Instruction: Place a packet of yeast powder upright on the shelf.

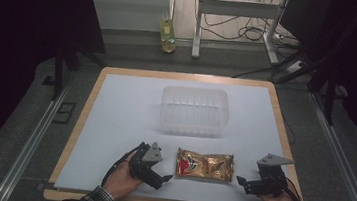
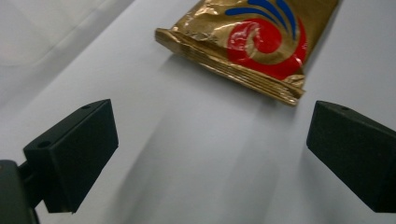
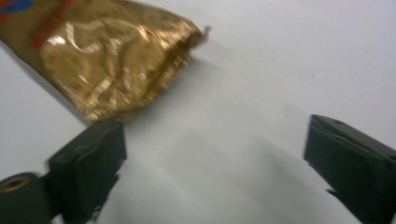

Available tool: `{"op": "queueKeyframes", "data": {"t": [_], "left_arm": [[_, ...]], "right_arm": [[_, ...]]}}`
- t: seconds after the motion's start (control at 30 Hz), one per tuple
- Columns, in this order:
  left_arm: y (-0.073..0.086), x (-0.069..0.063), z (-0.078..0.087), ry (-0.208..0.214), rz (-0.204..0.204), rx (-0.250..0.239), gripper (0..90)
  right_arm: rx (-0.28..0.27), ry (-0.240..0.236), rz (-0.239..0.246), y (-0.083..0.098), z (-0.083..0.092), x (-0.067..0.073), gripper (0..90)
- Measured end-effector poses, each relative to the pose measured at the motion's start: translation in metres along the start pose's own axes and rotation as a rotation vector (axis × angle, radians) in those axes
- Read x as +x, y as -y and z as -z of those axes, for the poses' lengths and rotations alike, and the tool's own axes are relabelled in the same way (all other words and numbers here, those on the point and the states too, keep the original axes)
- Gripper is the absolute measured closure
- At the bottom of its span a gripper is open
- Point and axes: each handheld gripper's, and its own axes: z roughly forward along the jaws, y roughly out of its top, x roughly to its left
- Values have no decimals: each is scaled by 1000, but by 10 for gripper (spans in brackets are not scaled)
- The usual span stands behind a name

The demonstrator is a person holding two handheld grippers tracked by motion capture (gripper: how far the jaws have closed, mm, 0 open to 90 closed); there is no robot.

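No wording can be read anywhere; the crinkled gold foil packet [image 2: 252,42] bears only a red-and-blue swirl emblem and illegible red lettering.

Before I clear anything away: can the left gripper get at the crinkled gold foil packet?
Probably yes: the left gripper is open, the gold foil packet lies just ahead, bare white table between.

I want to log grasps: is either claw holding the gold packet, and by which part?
Nothing is held. The left claw and right claw both stand open beside the ends of the gold packet, which lies flat on the white table.
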Motion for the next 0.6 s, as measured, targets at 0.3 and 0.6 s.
{"op": "queueKeyframes", "data": {"t": [0.3,0.6], "left_arm": [[-1,1,1,5,-13,1,0],[-3,-1,2,4,-16,-6,22]], "right_arm": [[-7,5,-7,5,0,-6,15],[-1,16,3,6,0,-5,15]]}}
